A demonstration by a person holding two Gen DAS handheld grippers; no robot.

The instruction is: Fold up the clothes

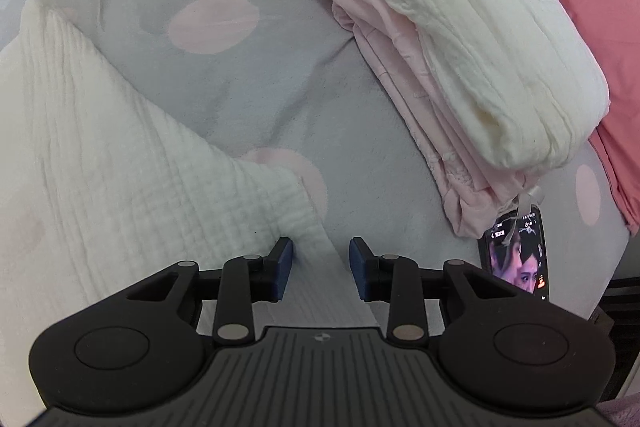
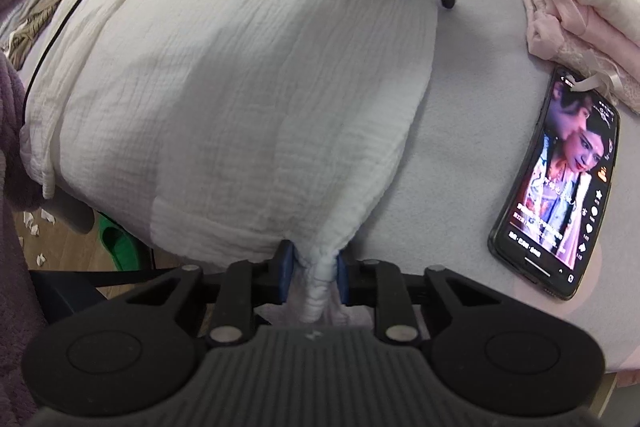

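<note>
Right claw (image 2: pixel 314 269) points steeply down, clamped on bunched white garment (image 2: pixel 240 99) edge; left claw (image 1: pixel 320 267) apart over far corner, pads clear of cloth.

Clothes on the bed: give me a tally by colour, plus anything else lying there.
White garments: 2, the one being worked on and a folded one on top of the stack
Pale pink folded garments: 1 at least, layers hard to separate
Phones: 1, screen lit, beside the stack
Total: 4
</note>
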